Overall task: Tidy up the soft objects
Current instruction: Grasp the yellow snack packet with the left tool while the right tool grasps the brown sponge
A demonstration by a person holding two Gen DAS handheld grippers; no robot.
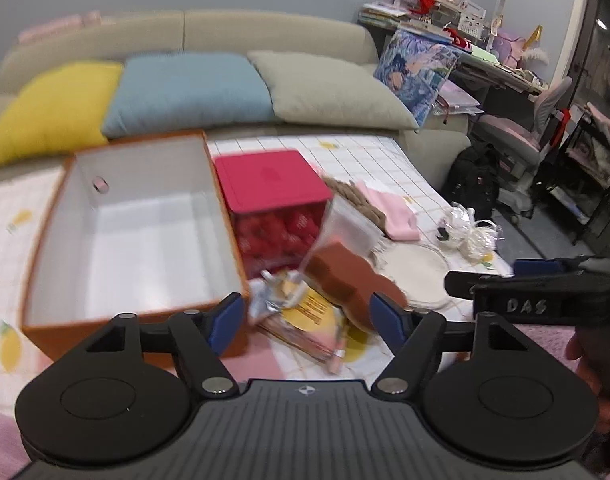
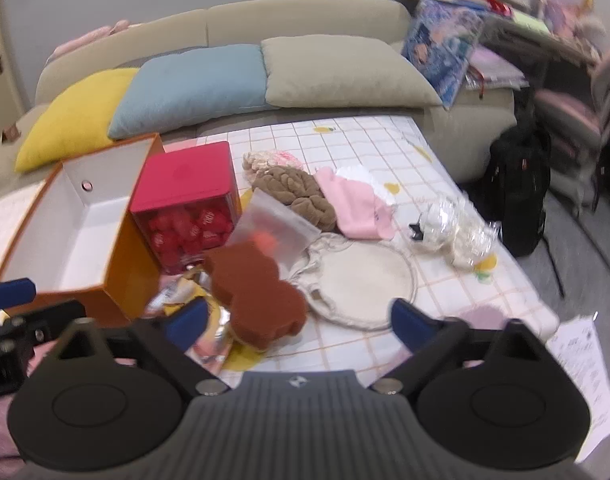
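Soft objects still lie loose on the checked bed cover (image 2: 345, 136): the brown bear-shaped sponge (image 2: 257, 296) near your grippers, the brown knitted piece (image 2: 301, 192), the pink cloth (image 2: 353, 204) and the round cream mat (image 2: 365, 280) beside them, so you have nearly all the sorting left. Your orange box (image 1: 45, 240) stands open and looks empty inside, with the red container (image 1: 269, 184) just beside it. Your left gripper (image 1: 305, 320) and your right gripper (image 2: 301, 320) both have their fingers apart and hold nothing, above the pile in front of the box.
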